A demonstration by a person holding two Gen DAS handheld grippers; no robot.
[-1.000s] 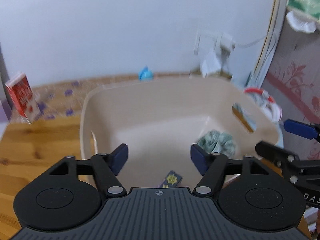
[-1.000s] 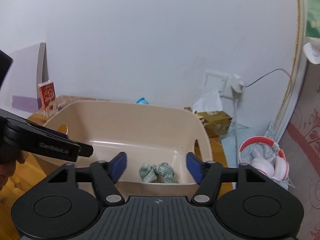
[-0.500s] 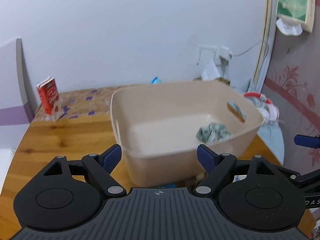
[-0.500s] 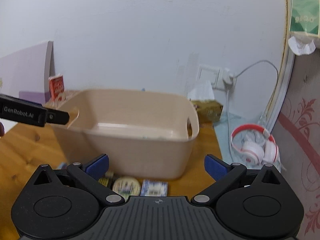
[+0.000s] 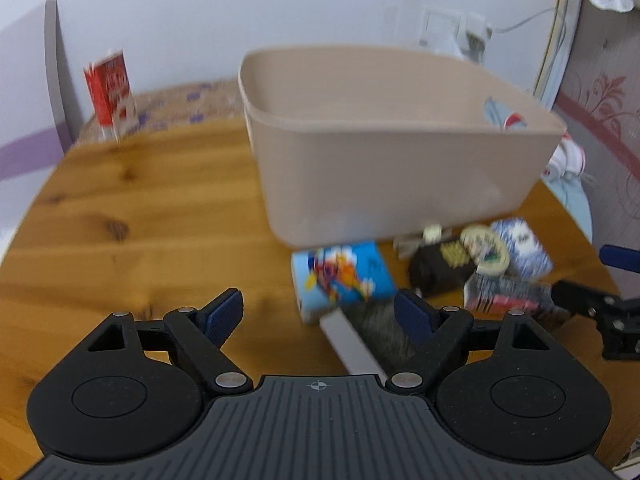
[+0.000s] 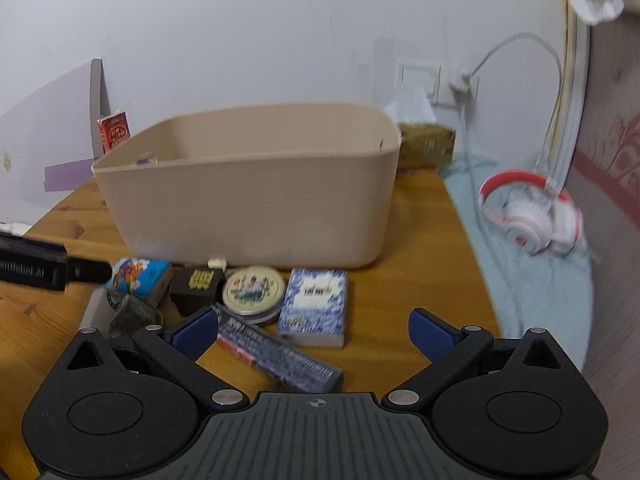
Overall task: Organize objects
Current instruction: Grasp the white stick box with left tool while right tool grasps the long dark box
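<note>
A beige bin (image 6: 256, 200) is set on the round wooden table (image 5: 120, 216), and the small things to be sorted are clustered just in front of its near wall, probably so that each can be lifted over the rim with a short move. Both hand-held grippers are held low before this cluster: the left hand-held gripper (image 5: 318, 312) is released, with nothing between its blue pads, and the right hand-held gripper (image 6: 312, 330) is likewise spread wide and empty, over a long dark box (image 6: 280, 354) that lies aslant on the table.

The bin is of smooth matte plastic with rounded corners and a plain rim; what lies inside cannot be told from this low angle. In the cluster a light blue cartoon box (image 5: 344, 276) lies flat, a black box with gold lettering (image 6: 198, 286) is beside it, a round tin (image 6: 254, 292) with a printed lid is touching that, and a blue-and-white packet (image 6: 314, 304) is at the right end. A dark crumpled wrapper (image 6: 132, 314) and a grey slab (image 5: 352, 344) are nearest the left hand-held gripper.

Farther off, a red carton (image 5: 110, 92) stands upright by the wall, and red-and-white headphones (image 6: 532, 216) rest on a pale blue cloth (image 6: 532, 280).
</note>
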